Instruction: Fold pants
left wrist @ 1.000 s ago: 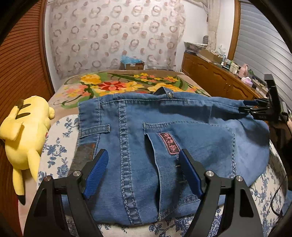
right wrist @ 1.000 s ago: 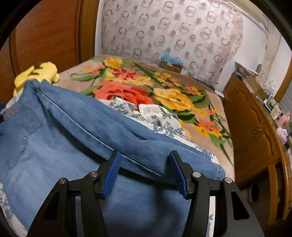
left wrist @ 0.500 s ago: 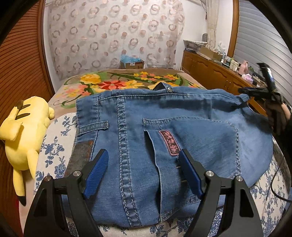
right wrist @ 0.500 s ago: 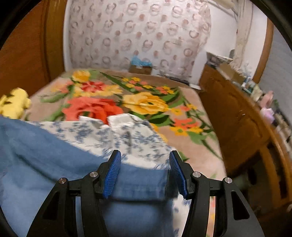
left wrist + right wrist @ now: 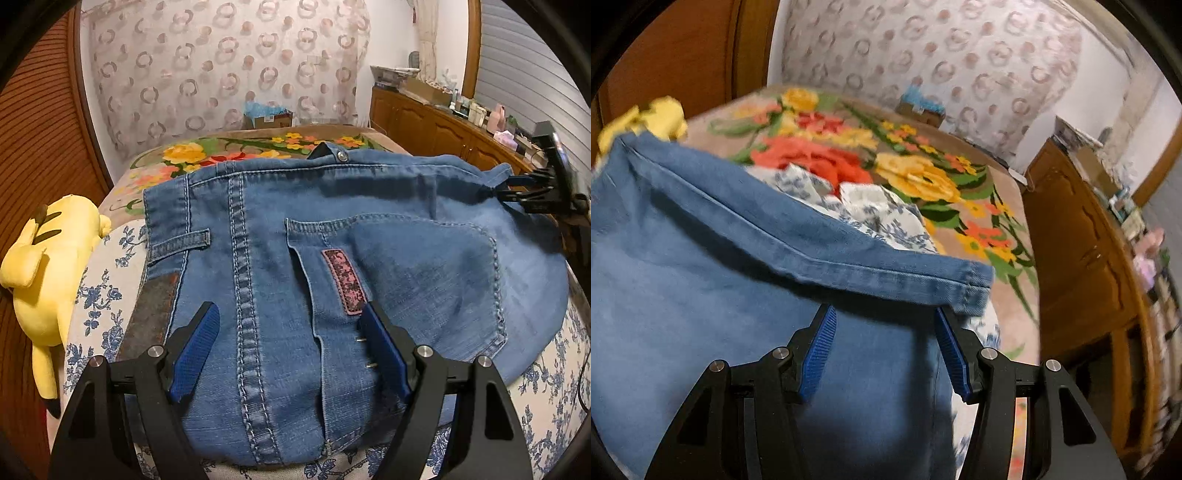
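Note:
Blue denim pants [image 5: 369, 240] lie folded on the bed, back pocket with a pink label up, waistband at the far side. My left gripper [image 5: 288, 325] is open, its blue pads spread just above the near edge of the pants. My right gripper [image 5: 884, 325] is open over the pants [image 5: 701, 277], just under a folded hem edge at their right end. In the left wrist view the right gripper [image 5: 517, 188] shows at the far right corner of the pants, its jaws hard to read there.
A yellow plush toy [image 5: 48, 266] lies at the left bed edge. A blue-flowered sheet [image 5: 96, 295] and floral blanket [image 5: 886, 155] cover the bed. A wooden cabinet [image 5: 1082, 251] with small items stands on the right. A box [image 5: 267, 118] sits at the far wall.
The right gripper swung away toward the bed's right side and came back onto the pants' right hem. The left gripper stayed open in place; the pants settled flatter.

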A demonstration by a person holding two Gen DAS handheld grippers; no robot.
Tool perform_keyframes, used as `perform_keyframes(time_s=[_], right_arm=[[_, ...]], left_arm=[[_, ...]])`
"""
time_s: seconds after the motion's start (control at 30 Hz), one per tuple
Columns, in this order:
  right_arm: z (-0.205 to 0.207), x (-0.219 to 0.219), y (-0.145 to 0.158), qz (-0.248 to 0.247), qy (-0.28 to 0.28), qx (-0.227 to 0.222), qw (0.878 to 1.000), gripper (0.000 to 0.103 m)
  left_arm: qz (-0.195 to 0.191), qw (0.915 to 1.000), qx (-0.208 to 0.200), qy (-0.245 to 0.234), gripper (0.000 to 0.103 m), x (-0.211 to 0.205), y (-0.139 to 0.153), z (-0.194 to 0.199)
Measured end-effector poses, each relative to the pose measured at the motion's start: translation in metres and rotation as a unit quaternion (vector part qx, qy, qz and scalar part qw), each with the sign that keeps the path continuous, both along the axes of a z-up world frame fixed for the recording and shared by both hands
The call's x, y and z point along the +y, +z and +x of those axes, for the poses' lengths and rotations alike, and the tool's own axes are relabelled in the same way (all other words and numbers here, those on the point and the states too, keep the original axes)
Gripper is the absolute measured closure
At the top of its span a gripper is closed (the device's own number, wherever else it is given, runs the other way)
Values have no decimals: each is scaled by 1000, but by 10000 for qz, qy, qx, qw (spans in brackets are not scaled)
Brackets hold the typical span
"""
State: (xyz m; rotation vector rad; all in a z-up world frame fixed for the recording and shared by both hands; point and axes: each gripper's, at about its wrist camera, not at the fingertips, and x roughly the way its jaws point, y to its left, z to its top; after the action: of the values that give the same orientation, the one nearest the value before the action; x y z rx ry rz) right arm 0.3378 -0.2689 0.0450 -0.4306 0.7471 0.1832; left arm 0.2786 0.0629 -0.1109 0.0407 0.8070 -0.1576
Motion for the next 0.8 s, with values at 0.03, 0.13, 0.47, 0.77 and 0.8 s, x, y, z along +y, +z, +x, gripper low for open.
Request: perform_keyframes(time_s=[0.03, 0.13, 0.47, 0.77, 0.8], right_arm=[[6, 2, 1, -80, -39, 15, 10000, 46], [29, -3, 8, -42, -196, 47, 9998, 46], [27, -35, 26, 780, -793, -90, 9938, 46], [-93, -66, 18, 1584, -786, -205, 9840, 45], [-103, -72, 16, 1683, -797, -160, 9824, 45]], left_arm=[[-10, 10000, 44, 4, 23, 1, -1, 1], [10, 9999, 135, 9, 23, -1, -4, 4], [-37, 9999, 152, 3, 23, 0, -4, 3], [12, 9999, 4, 142, 23, 8, 6, -5], [-1, 9998, -35, 178, 23, 11, 10, -7]])
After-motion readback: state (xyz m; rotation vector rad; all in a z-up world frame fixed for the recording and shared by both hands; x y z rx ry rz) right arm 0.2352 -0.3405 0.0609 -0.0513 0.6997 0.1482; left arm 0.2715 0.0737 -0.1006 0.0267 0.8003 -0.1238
